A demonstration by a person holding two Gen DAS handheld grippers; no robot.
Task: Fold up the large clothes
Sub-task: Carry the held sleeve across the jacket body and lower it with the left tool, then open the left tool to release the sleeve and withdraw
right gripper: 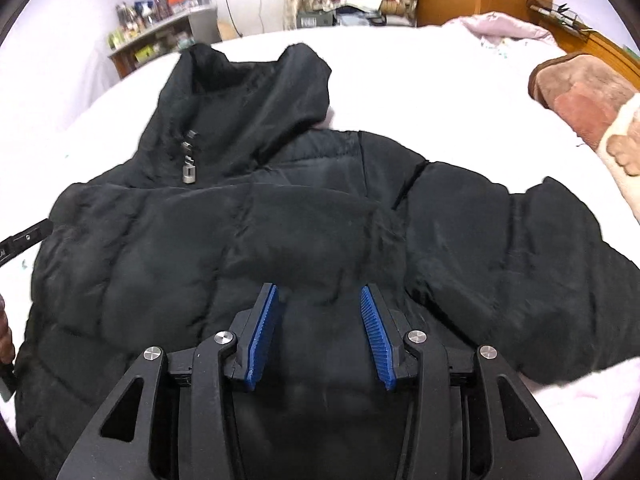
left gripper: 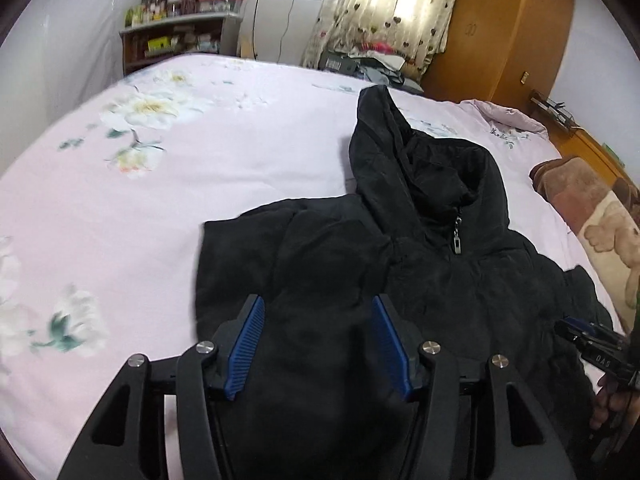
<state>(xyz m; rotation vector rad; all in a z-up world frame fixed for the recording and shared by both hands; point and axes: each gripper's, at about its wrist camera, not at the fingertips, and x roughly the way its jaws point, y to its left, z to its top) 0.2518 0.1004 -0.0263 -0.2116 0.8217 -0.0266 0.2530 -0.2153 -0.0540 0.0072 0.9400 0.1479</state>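
black jacket (right gripper: 280,220) on bed (left gripper: 120,200), hood toward frame top; left tongs (left gripper: 318,344) and right tongs (right gripper: 320,336) half-wide, seemingly pinching padded hem.

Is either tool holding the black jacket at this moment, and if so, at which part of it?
It cannot be told. Both the left tool and the right tool have black jacket fabric between half-open pads, but no pinch is visible.

Daylight through curtained window (left gripper: 384,4); bedsheet (right gripper: 440,92) overexposed in right view; fisheye bending, dark vignette corners; slight motion blur.
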